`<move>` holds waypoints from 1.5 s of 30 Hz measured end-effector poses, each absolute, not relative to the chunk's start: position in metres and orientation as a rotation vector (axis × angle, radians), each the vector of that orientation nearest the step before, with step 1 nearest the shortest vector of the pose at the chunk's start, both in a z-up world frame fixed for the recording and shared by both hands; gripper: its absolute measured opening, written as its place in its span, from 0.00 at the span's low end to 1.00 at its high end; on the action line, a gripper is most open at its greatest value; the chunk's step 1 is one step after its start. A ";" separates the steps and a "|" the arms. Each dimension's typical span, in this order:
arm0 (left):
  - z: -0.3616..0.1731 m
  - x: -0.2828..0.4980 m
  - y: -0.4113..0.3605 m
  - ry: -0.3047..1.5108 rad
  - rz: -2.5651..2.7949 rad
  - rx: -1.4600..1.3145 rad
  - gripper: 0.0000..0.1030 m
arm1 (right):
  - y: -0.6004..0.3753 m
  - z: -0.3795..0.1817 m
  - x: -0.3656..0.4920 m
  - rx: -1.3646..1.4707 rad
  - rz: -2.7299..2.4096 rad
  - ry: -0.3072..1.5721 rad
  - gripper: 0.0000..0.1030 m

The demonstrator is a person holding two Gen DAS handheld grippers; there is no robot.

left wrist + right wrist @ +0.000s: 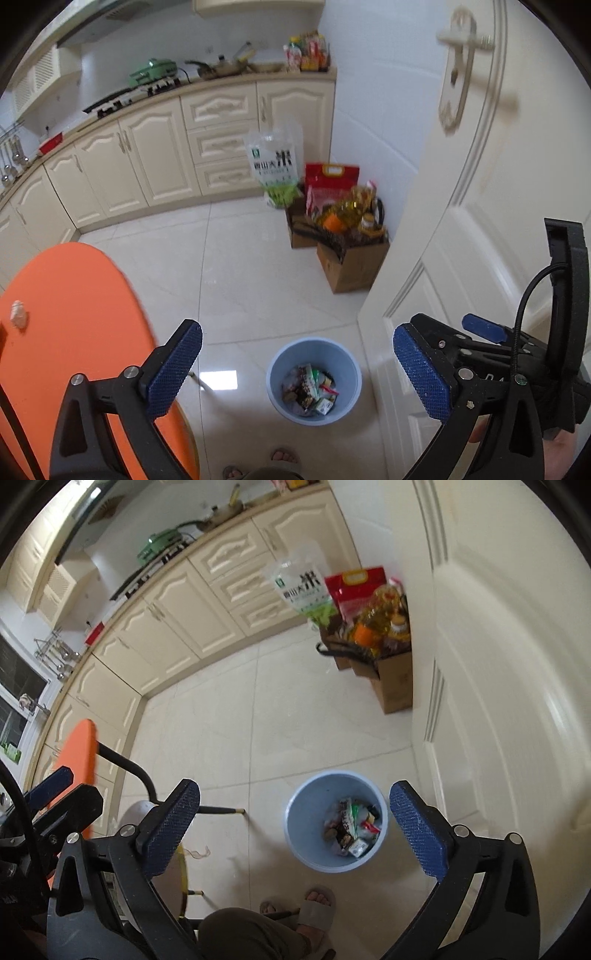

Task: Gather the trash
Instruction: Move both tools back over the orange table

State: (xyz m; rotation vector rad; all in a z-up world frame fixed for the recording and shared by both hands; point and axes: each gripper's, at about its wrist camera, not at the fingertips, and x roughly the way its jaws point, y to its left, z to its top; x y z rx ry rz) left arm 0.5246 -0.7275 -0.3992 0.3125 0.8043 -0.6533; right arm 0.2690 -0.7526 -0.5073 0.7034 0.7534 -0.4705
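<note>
Left wrist view shows one pale blue bin (314, 380) on the floor holding crumpled wrappers (309, 387), below both spread, empty grippers, left (295, 373) and right (295, 834); beyond the bin, two cardboard boxes (351, 266) hold oil bottles.

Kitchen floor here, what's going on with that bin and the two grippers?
A person is clearing trash with a handheld gripper in each hand. Both the left gripper and the right gripper hang open and empty above the blue bin, which already holds wrappers. One crumpled scrap lies on the orange table.
</note>
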 end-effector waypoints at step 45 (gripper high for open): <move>-0.345 0.263 -0.289 0.456 -0.091 -0.139 0.99 | -0.346 -0.303 0.385 0.115 -0.075 0.553 1.00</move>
